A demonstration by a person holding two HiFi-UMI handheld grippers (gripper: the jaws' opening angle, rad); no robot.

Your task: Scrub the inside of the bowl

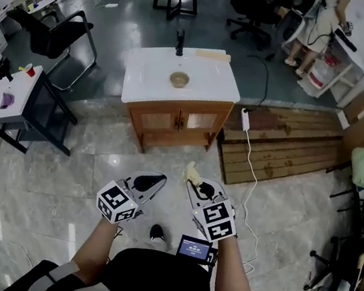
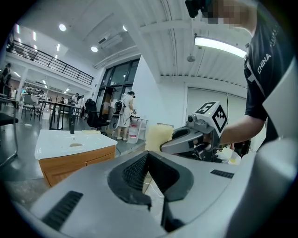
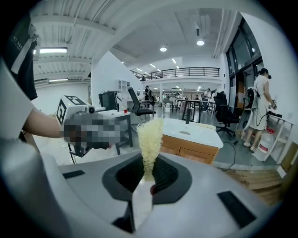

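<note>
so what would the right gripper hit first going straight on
Probably the wooden sink cabinet, well beyond the scrub pad that the right gripper holds; the way there looks free.

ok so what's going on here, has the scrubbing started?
Not yet. A person stands on the tiled floor, back from the wooden cabinet, with a claw in each hand. The right claw is shut on a yellow fibrous scrubber. The left claw is shut and empty. The bowl sits on the white countertop near the black tap, and neither claw is near it.
</note>
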